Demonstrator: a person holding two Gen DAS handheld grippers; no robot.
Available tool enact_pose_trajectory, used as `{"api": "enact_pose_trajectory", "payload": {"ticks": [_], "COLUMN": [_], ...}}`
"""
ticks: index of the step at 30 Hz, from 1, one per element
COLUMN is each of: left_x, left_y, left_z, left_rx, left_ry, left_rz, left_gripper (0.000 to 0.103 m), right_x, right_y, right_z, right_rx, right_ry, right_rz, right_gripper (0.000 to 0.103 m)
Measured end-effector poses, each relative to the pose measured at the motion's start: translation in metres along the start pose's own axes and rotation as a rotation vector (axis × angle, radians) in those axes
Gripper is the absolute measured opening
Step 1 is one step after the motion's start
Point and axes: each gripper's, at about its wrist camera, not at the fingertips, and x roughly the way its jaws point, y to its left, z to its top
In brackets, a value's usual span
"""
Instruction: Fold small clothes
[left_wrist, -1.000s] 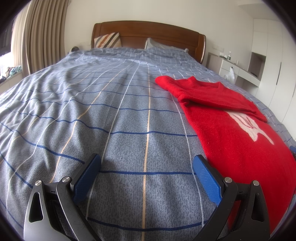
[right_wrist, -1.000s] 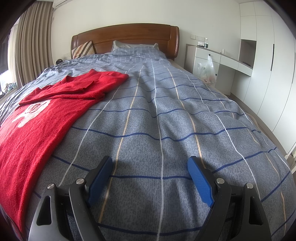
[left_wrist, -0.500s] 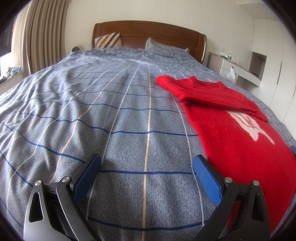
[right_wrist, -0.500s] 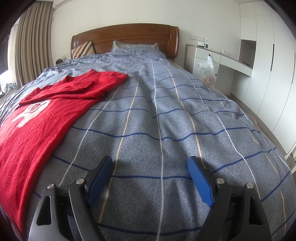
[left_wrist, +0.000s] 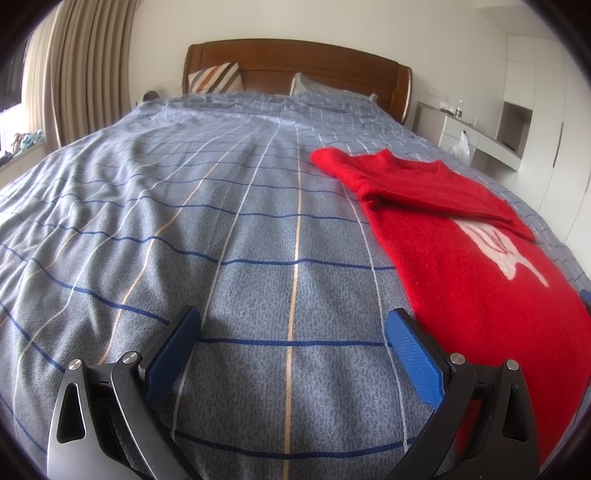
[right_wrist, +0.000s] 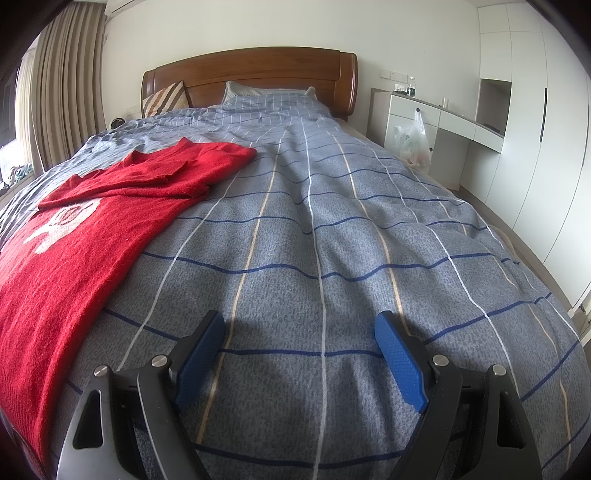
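Observation:
A red knitted sweater (left_wrist: 450, 236) with a white motif lies flat on the blue checked bedspread (left_wrist: 221, 221), its sleeves folded across the chest. In the left wrist view it fills the right side; in the right wrist view the sweater (right_wrist: 74, 251) fills the left side. My left gripper (left_wrist: 293, 325) hovers open over bare bedspread just left of the sweater's hem, nothing between its blue pads. My right gripper (right_wrist: 299, 328) is open too, over the bedspread (right_wrist: 332, 221) to the right of the sweater.
A wooden headboard (left_wrist: 295, 62) and pillows (left_wrist: 218, 77) stand at the far end. Curtains (left_wrist: 74, 74) hang on the left. A white desk (right_wrist: 443, 118) with a plastic bag (right_wrist: 413, 140) and wardrobes (right_wrist: 535, 129) line the right side of the bed.

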Motion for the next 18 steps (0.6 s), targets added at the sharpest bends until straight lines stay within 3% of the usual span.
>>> {"api": "enact_pose_trajectory", "payload": {"ticks": [11,18], "left_x": [-0.004,-0.051], "left_y": [0.003,-0.001], "left_z": [0.016,-0.003], "left_rx": [-0.033,-0.127], "left_ry": [0.122,0.142], "left_rz": [-0.031,-0.16], "left_gripper": [0.102,0.102], "right_x": [-0.006,-0.015], "right_y": [0.0,0.004], "right_z": [0.0,-0.001], "right_rx": [0.003,-0.007], "right_ry": [-0.003,-0.008], "right_rz": [0.006,-0.002], "right_gripper": [0.087,0.087]}}
